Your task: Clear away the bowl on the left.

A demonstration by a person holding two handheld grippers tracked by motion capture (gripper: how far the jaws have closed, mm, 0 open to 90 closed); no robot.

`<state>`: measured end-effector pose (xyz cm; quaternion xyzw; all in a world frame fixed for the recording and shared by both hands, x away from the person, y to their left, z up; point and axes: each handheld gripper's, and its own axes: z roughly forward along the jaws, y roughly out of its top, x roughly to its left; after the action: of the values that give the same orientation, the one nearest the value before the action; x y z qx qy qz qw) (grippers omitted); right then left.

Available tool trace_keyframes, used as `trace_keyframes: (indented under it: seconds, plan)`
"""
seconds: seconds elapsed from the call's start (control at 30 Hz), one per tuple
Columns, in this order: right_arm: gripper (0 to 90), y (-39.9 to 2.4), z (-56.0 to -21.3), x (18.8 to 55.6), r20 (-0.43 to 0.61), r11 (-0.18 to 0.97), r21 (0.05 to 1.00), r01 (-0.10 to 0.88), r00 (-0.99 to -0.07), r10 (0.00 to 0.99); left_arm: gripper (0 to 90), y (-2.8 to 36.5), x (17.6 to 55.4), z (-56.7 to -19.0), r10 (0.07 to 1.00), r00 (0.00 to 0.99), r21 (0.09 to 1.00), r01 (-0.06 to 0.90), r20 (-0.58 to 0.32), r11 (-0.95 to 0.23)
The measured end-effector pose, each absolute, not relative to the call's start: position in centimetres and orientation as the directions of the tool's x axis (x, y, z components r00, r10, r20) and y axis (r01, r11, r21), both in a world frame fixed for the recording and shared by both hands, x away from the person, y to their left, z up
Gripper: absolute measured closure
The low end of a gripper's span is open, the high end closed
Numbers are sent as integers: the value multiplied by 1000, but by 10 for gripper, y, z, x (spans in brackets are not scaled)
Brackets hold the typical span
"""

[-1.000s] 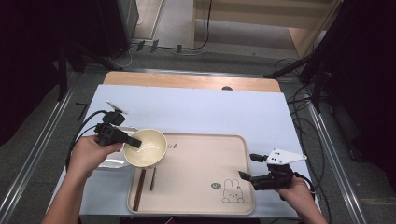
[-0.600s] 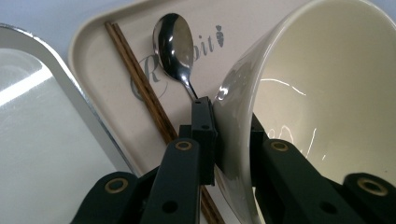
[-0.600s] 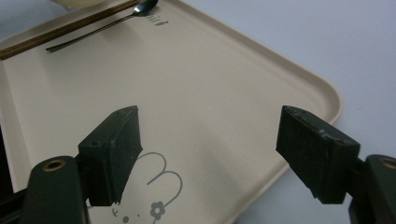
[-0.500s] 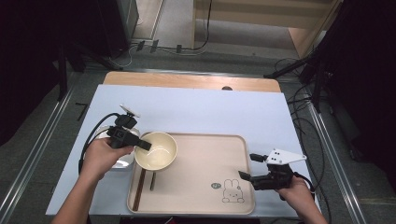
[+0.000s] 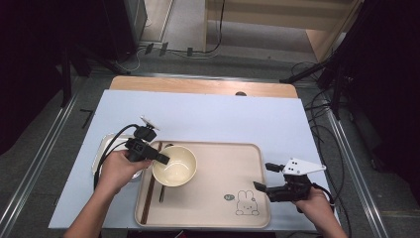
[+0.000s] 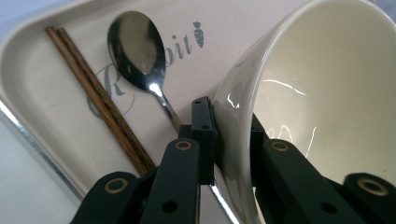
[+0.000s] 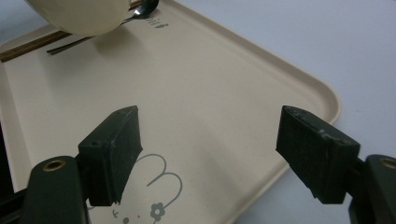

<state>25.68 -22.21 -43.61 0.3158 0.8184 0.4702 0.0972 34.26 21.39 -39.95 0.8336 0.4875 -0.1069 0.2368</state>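
Clamped between the left gripper's jaws, the cream bowl looks glossy, perhaps ceramic. Beyond the jaws lie a polished metal spoon, dark grained wooden chopsticks and a matt beige tray.

This looks like a lab or studio set up for recording, not a home. A table with a pale blue cover stands on a bare grey floor, ringed by dark stands and loose cables. Metal rails run along both sides of it. The far part of the room is dim. A person's hands work hand-held grippers with trailing cords over a tray of tableware.
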Motion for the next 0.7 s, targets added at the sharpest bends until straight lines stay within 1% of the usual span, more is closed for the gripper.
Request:
trace_keyframes:
  seconds: [0.2, 0.6, 0.7]
  plan:
    - [221, -222, -437, 257, 138, 359, 830, 427, -781, 609, 827, 203, 341, -404, 760, 516, 294, 855, -394, -427]
    - [221, -223, -436, 257, 135, 360, 831, 424, -781, 610, 825, 186, 343, -420, 759, 516, 276, 856, -397, -438]
    - [221, -223, -436, 257, 135, 360, 831, 425, -781, 609, 824, 183, 343, -425, 767, 519, 271, 854, -378, -444]
